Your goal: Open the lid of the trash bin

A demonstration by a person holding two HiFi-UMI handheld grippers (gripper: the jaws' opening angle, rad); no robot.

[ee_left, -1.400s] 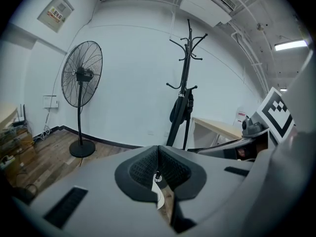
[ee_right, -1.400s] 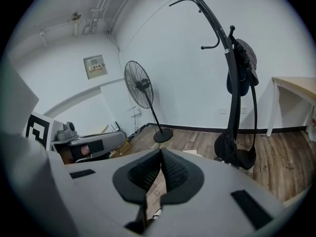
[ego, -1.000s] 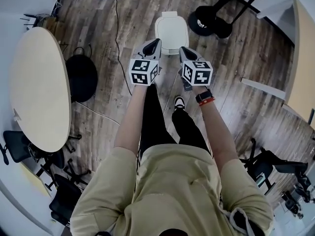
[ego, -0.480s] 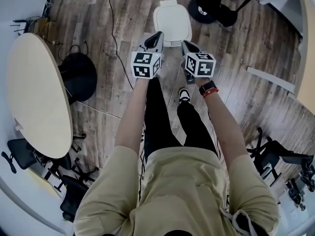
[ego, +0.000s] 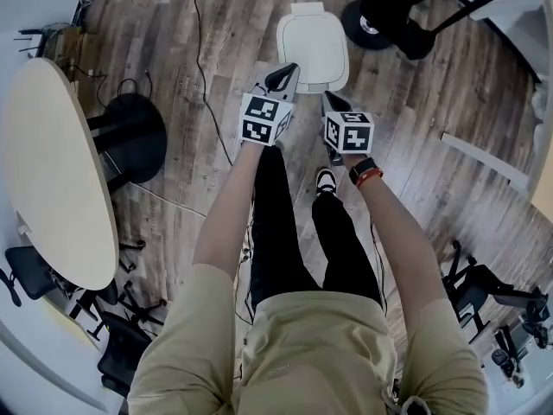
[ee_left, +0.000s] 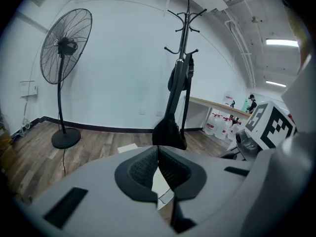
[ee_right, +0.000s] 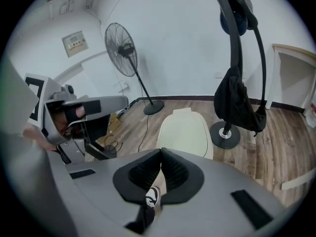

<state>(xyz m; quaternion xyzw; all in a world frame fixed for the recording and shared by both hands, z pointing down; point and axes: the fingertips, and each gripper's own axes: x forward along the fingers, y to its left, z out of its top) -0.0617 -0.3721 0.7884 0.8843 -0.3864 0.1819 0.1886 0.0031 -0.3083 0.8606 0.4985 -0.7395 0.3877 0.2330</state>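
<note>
The white trash bin stands on the wood floor ahead of me with its lid down. The same bin fills the middle of the right gripper view. In the head view my left gripper is shut and empty, and its tip lies over the bin's near left corner. My right gripper is also shut and empty, just short of the bin's near edge. In the left gripper view the left gripper points over the bin at the wall. The right gripper looks down at the lid.
A round beige table with a black base is on the left. A coat rack's black foot stands right of the bin, and a floor fan stands behind it. A cable crosses the floor. My shoe is below the grippers.
The head view has shifted slightly and the bin sits a little further right. Both grippers stay shut at the bin's near edge, with the left tip now over its corner.
</note>
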